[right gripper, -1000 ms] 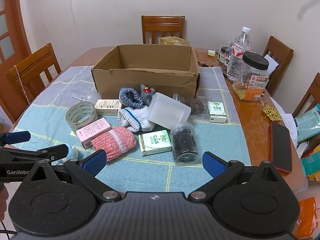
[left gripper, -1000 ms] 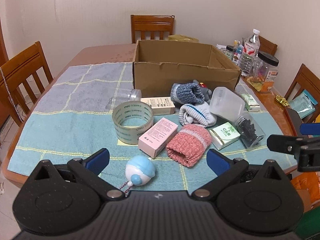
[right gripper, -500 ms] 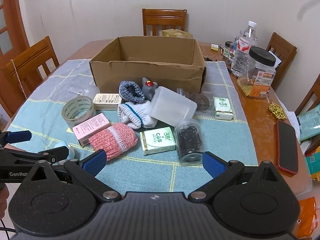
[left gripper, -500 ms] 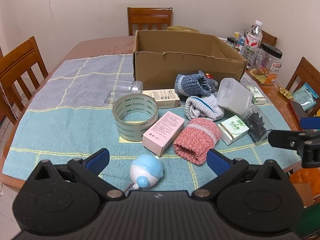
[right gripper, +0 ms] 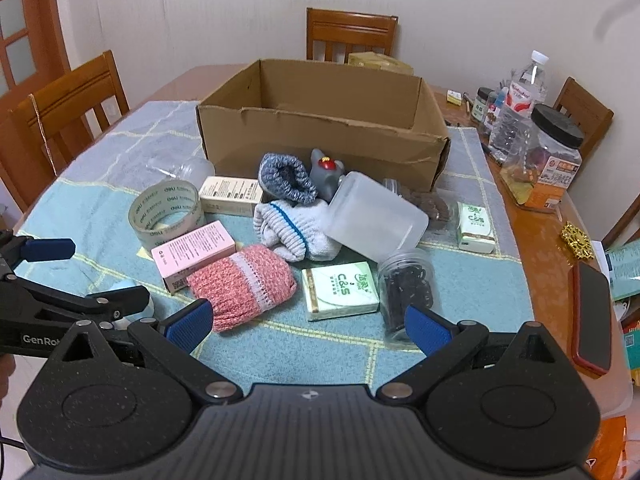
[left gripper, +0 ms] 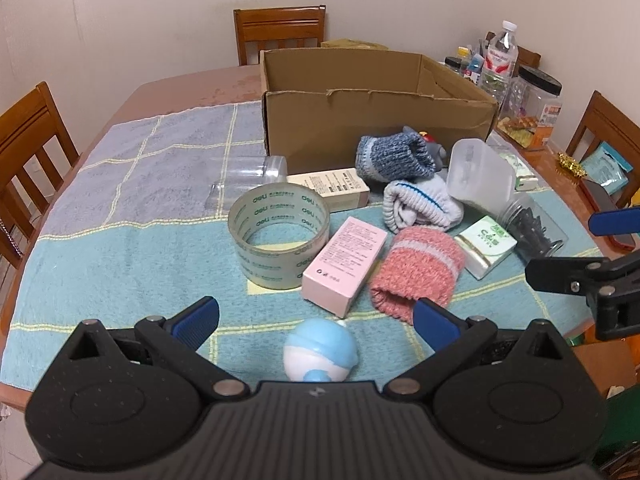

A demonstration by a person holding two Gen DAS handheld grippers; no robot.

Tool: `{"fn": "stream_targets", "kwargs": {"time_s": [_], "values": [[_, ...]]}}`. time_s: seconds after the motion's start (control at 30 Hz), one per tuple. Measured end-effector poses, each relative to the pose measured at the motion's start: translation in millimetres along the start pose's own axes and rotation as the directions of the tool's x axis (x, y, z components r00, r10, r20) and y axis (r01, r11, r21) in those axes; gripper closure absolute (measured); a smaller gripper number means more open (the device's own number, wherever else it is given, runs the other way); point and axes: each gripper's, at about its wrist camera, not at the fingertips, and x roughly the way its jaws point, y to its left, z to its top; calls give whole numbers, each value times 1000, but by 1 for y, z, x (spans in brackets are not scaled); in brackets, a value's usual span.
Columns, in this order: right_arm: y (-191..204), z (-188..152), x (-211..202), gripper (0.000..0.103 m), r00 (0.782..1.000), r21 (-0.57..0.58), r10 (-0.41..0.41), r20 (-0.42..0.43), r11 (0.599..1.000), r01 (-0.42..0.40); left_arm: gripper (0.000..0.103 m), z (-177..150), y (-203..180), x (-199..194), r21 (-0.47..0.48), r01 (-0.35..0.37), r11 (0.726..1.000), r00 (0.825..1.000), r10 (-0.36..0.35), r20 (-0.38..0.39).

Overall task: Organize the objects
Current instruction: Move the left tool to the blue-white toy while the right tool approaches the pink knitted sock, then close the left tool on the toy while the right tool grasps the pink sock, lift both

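Between my left jaws (left gripper: 316, 320), spread wide and empty, sits the round blue-and-white toy (left gripper: 320, 350) at the table's (left gripper: 120, 280) near edge, nearer than my right jaws (right gripper: 306, 322), likewise spread, facing the pink sock (right gripper: 242, 286).

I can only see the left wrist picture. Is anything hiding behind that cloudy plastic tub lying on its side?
Observer: Yes. The right wrist view shows a clear jar of brown stuff lying on its side behind the tub, close to the corner of the cardboard box.
Visitor: And at the far right edge, something dark with a red rim?
Observer: That is a phone in a red case, lying flat on the bare wooden table, off the cloth.
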Motion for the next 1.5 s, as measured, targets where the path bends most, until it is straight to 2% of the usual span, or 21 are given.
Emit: {"fn": "stream_targets", "kwargs": {"time_s": [0.27,0.4,0.5,0.67,0.87,1.03,1.33,1.5], "values": [[8,3,19,0,998,-66,51,-25,996,-52,1,-11,3,9,-10,-10,1000,1000,10,-3],[10,4,32,0,995,-127,86,-50,988,-92,1,-19,4,13,-48,-34,998,999,33,-11],[11,6,40,0,990,-167,124,-66,977,-134,5,-24,5,15,-83,-54,995,999,54,-6],[10,13,50,0,979,-242,190,-78,949,-204,28,-30,3,19,-118,-63,991,998,62,-10],[11,20,65,0,952,-324,280,-119,896,-304,42,-35,-4,29,-116,-66,991,998,64,-17],[16,22,79,0,934,-399,320,-158,845,-357,56,-37,-2,35,-132,-48,990,999,45,-20],[24,22,104,0,909,-445,351,-226,793,-417,56,-38,0,38,-132,-47,990,999,45,-17],[26,23,117,0,903,-438,348,-250,791,-426,56,-35,5,41,-140,-49,989,999,47,-20]]}}
